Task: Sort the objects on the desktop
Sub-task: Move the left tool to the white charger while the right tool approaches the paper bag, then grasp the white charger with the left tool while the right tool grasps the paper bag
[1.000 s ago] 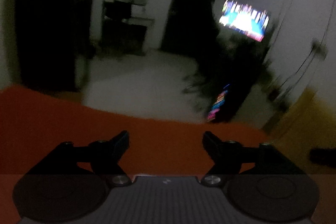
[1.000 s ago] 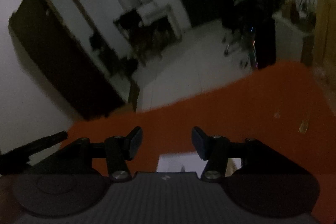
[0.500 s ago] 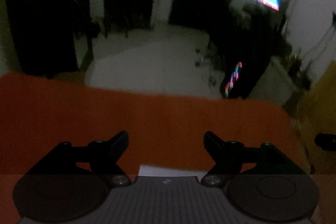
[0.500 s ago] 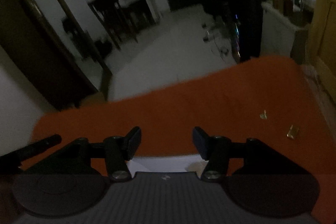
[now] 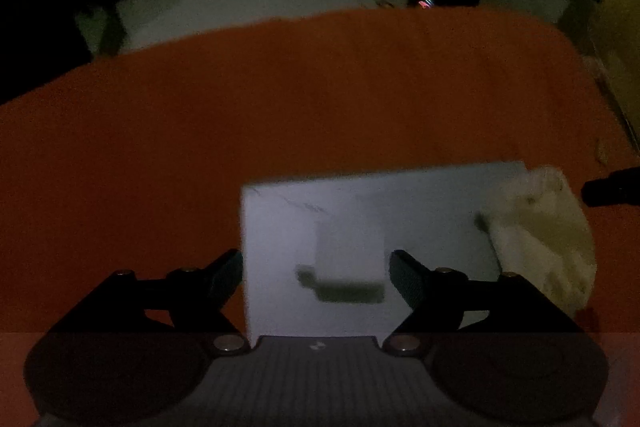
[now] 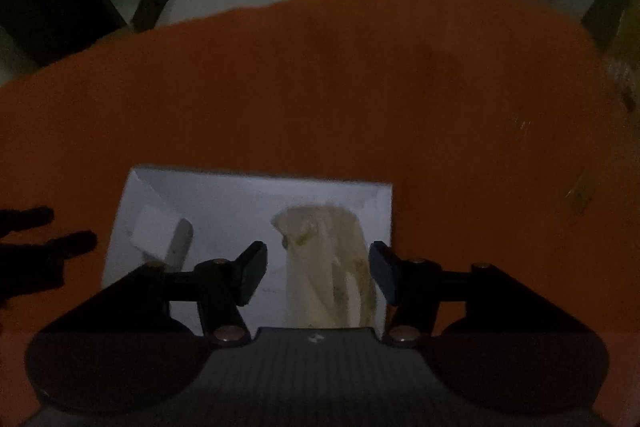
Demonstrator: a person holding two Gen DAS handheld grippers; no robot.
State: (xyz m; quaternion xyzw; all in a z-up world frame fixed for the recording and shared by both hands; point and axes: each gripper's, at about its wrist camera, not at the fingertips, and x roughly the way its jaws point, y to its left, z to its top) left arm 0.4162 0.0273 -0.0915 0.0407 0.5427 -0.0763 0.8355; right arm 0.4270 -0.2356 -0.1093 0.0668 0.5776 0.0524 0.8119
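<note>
On the orange tablecloth (image 5: 280, 115) lies a white sheet (image 5: 288, 227). A small white block (image 5: 348, 251) with a dark piece along its near edge rests on it, seen between the fingers of my left gripper (image 5: 316, 267), whose jaws are opening and touch nothing. A crumpled cream wad (image 5: 548, 227) sits at the sheet's right end. In the right wrist view the cream wad (image 6: 332, 259) lies below my right gripper (image 6: 318, 269); its jaws are opening and the pads stand clear of the wad. The white block (image 6: 154, 231) is left of it on the sheet (image 6: 240, 195).
Two small gold scraps (image 6: 578, 191) (image 6: 520, 125) lie on the cloth to the right. Left gripper's dark fingers (image 6: 40, 239) show at the left edge of the right wrist view. Beyond the table's far edge (image 5: 320, 17) are a pale floor and dark furniture.
Both grippers have dropped toward the table and tilted downward. The white sheet with the block and the cream wad has come into view. The right jaws have spread wider.
</note>
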